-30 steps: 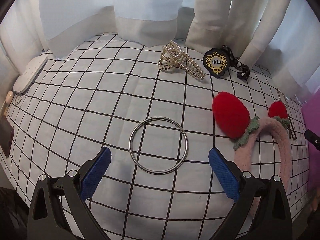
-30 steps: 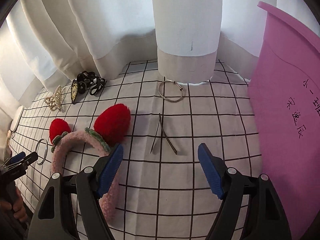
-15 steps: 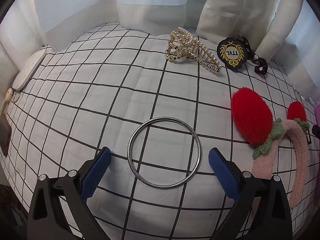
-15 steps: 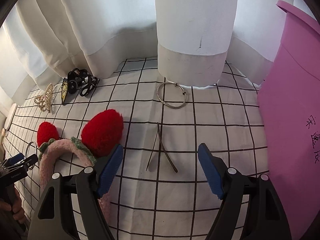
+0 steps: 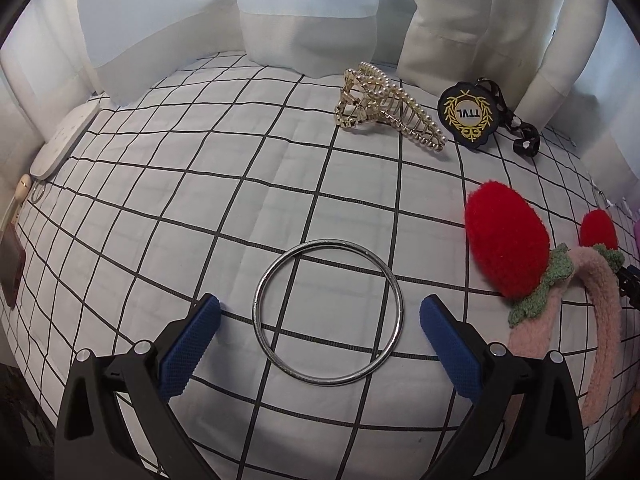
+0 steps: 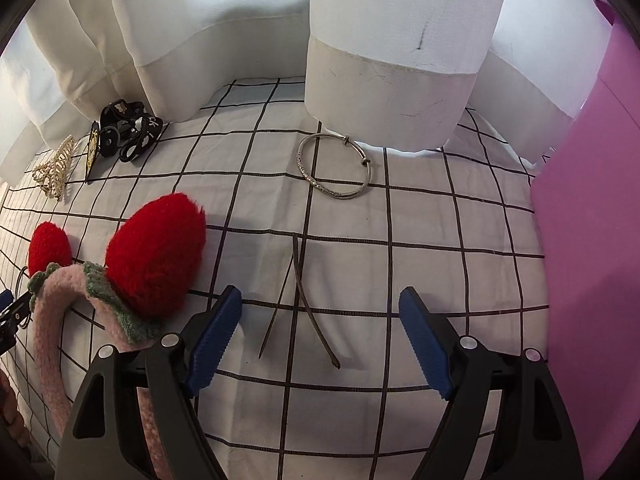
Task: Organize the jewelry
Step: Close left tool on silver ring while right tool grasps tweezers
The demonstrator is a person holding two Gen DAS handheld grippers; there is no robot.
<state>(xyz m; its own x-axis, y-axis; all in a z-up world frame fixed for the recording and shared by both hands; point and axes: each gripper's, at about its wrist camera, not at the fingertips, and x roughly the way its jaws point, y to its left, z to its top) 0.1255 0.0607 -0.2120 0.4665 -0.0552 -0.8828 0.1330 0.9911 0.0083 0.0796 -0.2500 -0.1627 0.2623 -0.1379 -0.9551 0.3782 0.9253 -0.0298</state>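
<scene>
Closer now than a second ago, the plain silver bangle [image 5: 327, 312] lies flat on the checked cloth [image 5: 168, 216], framed between the spread, empty jaws of the left gripper [image 5: 320, 320]. To pick it cleanly, one pad should probably slip inside the ring and pinch the rim, not span it. Likewise spread and empty, the right gripper [image 6: 320, 334] hovers over the hairpins [image 6: 298, 300], the pink bin [image 6: 592, 240] beside it.
</scene>
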